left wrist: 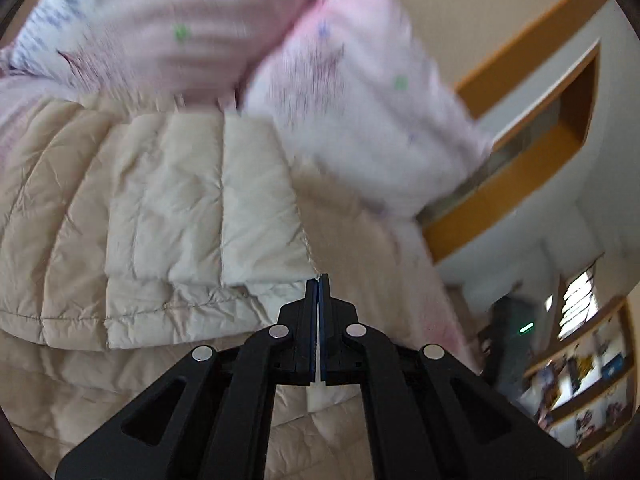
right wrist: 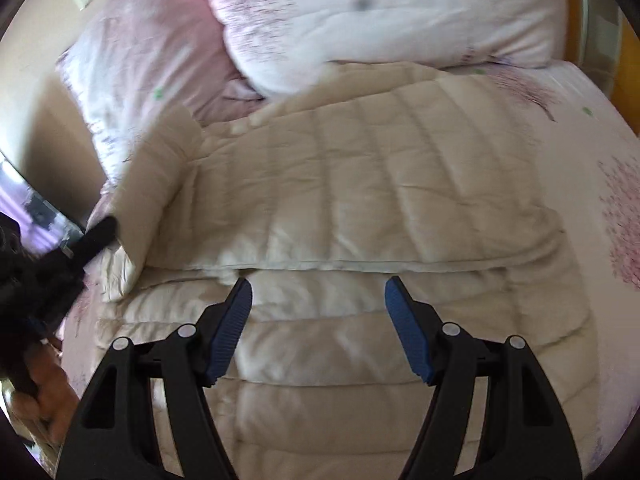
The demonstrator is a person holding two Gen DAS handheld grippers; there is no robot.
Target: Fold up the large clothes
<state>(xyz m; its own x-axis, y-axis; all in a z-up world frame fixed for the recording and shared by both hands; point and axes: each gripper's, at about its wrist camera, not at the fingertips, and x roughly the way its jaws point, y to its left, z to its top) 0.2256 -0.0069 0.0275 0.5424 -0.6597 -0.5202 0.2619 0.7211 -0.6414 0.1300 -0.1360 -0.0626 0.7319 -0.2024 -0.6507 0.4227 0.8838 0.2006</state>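
A beige quilted down jacket lies spread on a pink bed. In the left wrist view my left gripper is shut on the corner of a jacket flap and holds it lifted over the jacket body. In the right wrist view the left gripper shows at the far left, pinching a raised sleeve-like fold. My right gripper is open and empty, hovering over the jacket's lower part, just below a folded edge.
Two pink flowered pillows lie at the head of the bed, above the jacket. The pink sheet shows to the right. A wooden-trimmed wall recess and bookshelves stand beyond the bed.
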